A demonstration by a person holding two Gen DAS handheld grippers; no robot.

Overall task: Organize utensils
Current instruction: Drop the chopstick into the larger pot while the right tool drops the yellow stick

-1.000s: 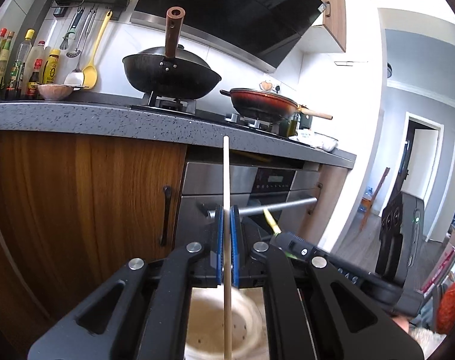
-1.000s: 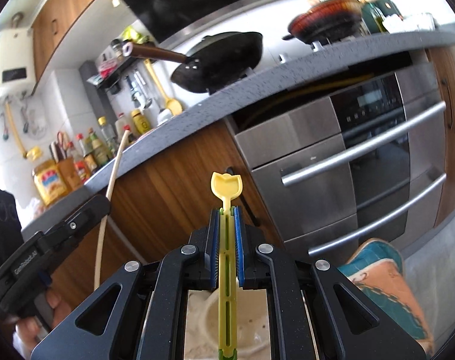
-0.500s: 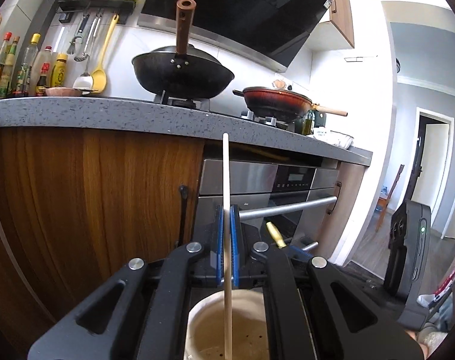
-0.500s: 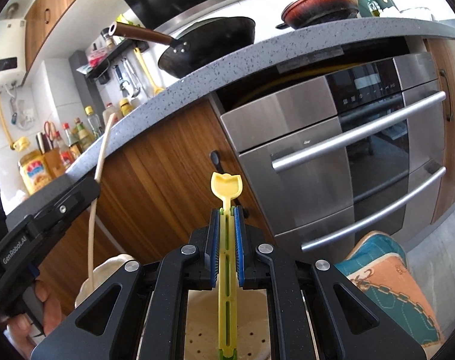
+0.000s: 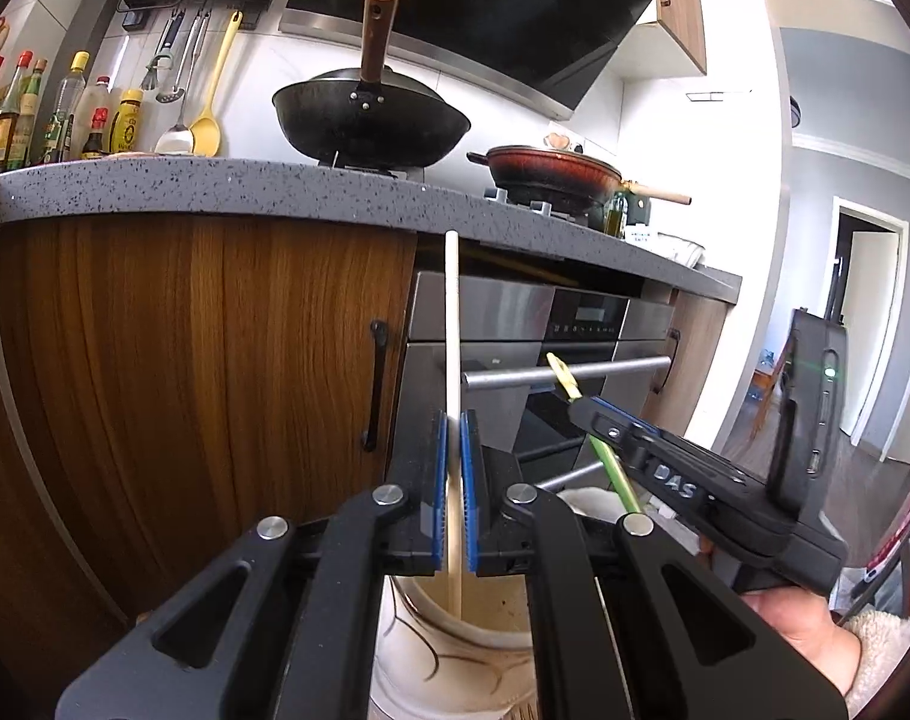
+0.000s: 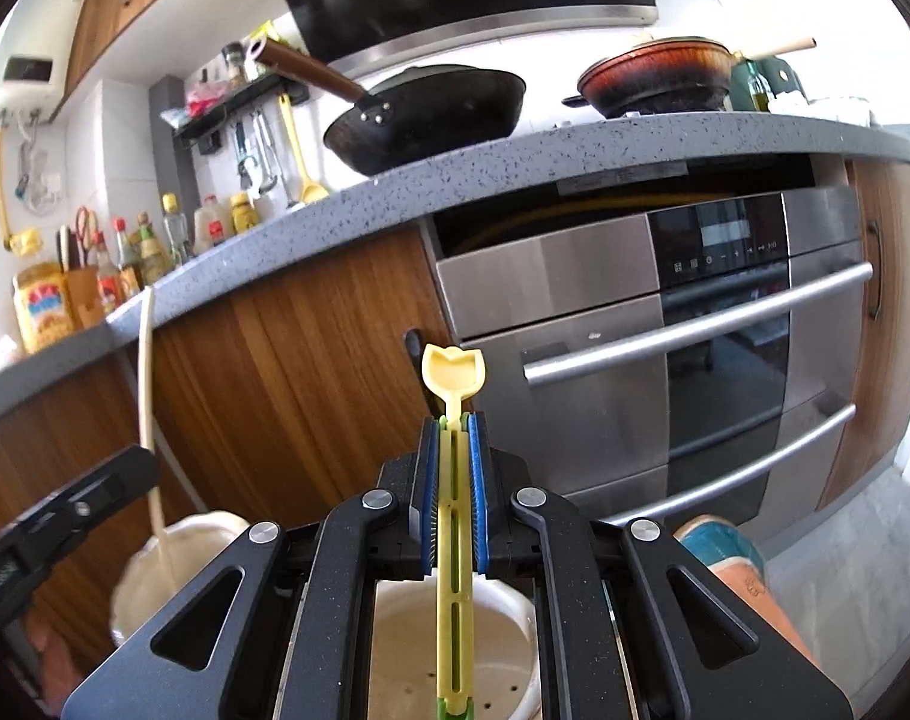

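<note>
Two tools: each closed on one utensil, both upright.
Left tool (image 5: 453,450): clamps a wooden chopstick (image 5: 452,330), its lower end inside the cream holder (image 5: 455,618).
Right tool (image 6: 453,462): clamps a yellow tulip-topped utensil (image 6: 453,372) over a perforated cream pot (image 6: 503,648).
Far edge: bench (image 6: 515,162) overhang, cabinet door, oven (image 6: 665,330) handles.
Open room: floor to the right.
Hand (image 5: 797,630): under the right tool's grip.

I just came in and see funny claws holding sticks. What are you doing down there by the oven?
Someone is sorting utensils with two hand-held grippers. The left gripper is clamped on a wooden chopstick whose lower end dips into a cream utensil holder. The right gripper is clamped on a yellow plastic utensil, held upright over a second cream holder. Neither is let go yet.
</note>
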